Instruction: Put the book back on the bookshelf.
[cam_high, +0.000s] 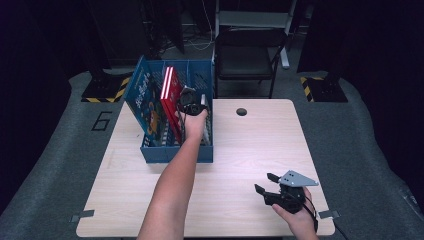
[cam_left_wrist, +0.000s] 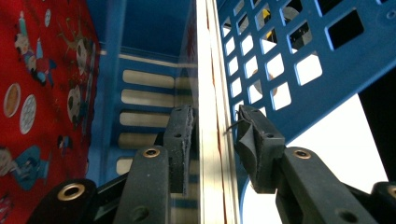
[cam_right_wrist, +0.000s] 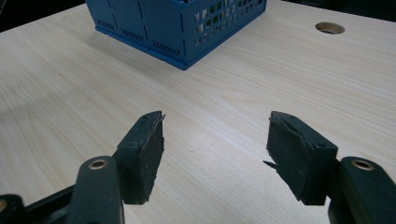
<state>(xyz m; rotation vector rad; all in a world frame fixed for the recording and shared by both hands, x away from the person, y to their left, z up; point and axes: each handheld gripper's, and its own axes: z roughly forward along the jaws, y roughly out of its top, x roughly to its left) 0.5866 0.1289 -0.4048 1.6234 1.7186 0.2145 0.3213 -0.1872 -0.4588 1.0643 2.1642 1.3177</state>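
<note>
A blue plastic crate (cam_high: 150, 152) stands on the wooden table at the back left, with a red book (cam_high: 170, 92) and a blue picture book (cam_high: 145, 100) upright in it. My left gripper (cam_high: 192, 102) reaches down into the crate's right side. In the left gripper view its jaws (cam_left_wrist: 215, 116) straddle a thin upright book (cam_left_wrist: 212, 70) beside the crate's grid wall (cam_left_wrist: 303, 56); a small gap shows at the right pad, so the gripper is open. The red book (cam_left_wrist: 42, 93) stands to the left. My right gripper (cam_high: 264, 182) rests open and empty near the table's front right (cam_right_wrist: 215, 135).
A round cable hole (cam_high: 241, 111) lies in the table behind the crate's right side. A black folding chair (cam_high: 247, 55) stands beyond the far edge. From the right gripper view the crate (cam_right_wrist: 187, 23) is far ahead, the hole (cam_right_wrist: 329, 28) at upper right.
</note>
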